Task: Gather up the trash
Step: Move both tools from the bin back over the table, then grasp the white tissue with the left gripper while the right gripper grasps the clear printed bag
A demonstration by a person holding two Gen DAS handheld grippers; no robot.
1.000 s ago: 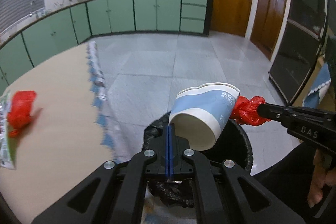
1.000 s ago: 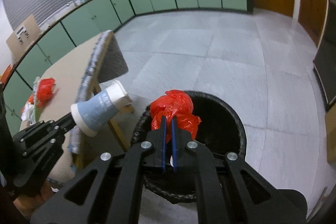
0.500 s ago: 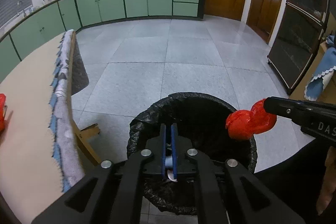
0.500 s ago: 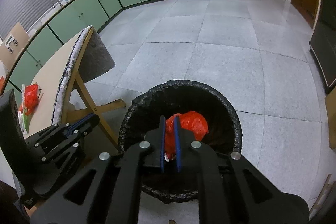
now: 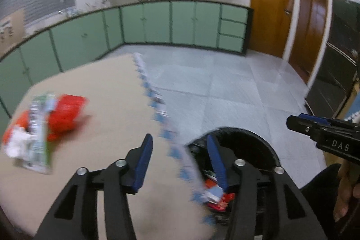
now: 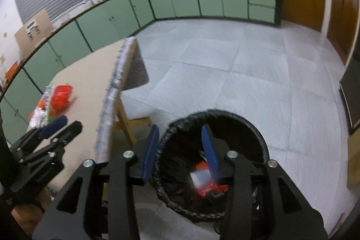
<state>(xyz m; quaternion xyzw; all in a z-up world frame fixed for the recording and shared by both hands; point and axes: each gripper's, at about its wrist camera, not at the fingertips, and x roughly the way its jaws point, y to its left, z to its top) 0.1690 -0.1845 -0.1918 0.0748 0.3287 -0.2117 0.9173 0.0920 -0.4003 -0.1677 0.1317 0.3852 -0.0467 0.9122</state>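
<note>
So there's one trash bin, round, with a black liner, sitting on the grey tiled floor right next to the table. Down in the bin I can see a pale blue paper cup lying on top of crumpled red plastic, so that stuff is in. From the left wrist view the same junk shows behind the table edge, a bit blurry.

Both grippers are empty with fingers spread wide apart. The left gripper straddles the table's edge, one finger over the tabletop and one over the bin. The right gripper hangs over the bin's near rim.

One pile of trash is on the table, well apart from the bin: a red bag, a green and white wrapper lying across it, and some white crumpled stuff beside it. It's blurred, so I can't count it any finer than that
</note>
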